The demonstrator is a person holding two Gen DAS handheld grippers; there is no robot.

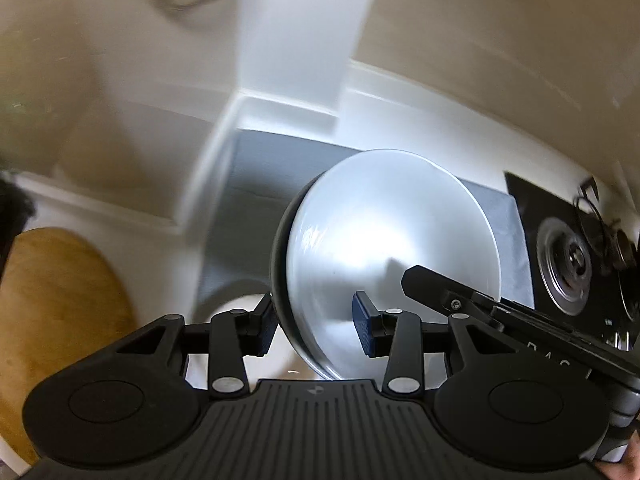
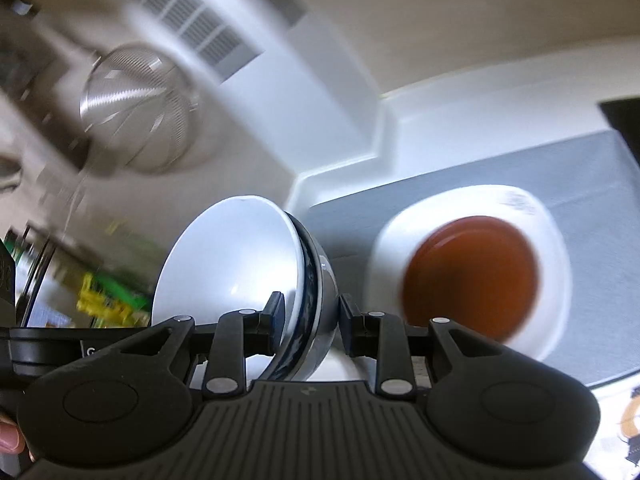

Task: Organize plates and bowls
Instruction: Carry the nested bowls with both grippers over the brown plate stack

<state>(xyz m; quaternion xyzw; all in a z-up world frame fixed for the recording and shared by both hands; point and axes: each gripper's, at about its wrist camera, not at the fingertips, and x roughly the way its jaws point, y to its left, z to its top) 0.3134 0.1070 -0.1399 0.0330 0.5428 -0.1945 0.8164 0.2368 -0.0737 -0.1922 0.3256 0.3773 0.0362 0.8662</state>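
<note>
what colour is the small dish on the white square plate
Reddish-brown dish, sitting on the white square plate; the right wrist view shows it best.

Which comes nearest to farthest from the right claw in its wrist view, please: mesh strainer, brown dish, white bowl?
1. White bowl: clamped in the right claw.
2. Brown dish: right, on the grey mat.
3. Mesh strainer: upper left, far behind.

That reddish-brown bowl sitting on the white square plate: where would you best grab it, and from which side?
Probably by its rim, from above. The brown bowl sits upright and open-topped on the white plate, so one finger could go inside the wall and one outside. Its round sides look too wide to span. The picture is blurred, so the rim's thickness is unclear.
</note>
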